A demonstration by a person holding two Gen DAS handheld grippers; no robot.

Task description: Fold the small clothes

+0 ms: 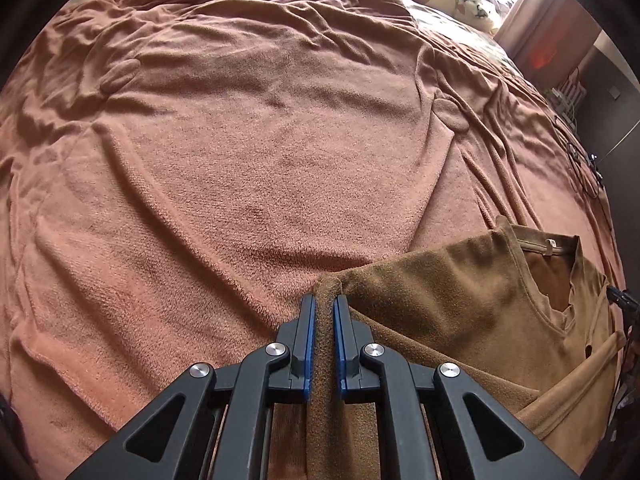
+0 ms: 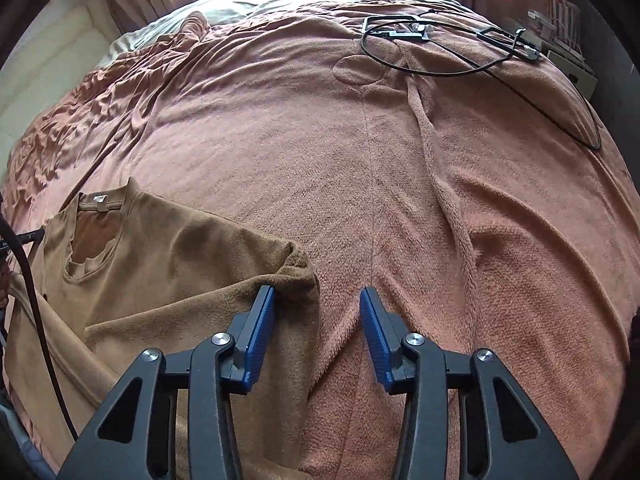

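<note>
Two grippers over a bed; fuzzy rust-brown fleece blanket (image 1: pixel 248 152) covers it, rumpled into long ridges. Tan shirt (image 1: pixel 460 300), napped suede-like knit with ribbed neckline and a small white tag, lies flat on the blanket near its front edge. Left gripper (image 1: pixel 324 300): blue ribbed pads clamped on a pinched-up fold of the shirt's edge, cloth standing between the jaws. Right gripper (image 2: pixel 316 296): jaws apart, nothing pressed; left pad touching the bunched sleeve end, right pad over bare blanket. Black cable (image 2: pixel 460 60) looped at the blanket's far side. Shirt's lower part cut off by the frame and hidden behind gripper linkages. Pillows at the head blown out by window glare.
</note>
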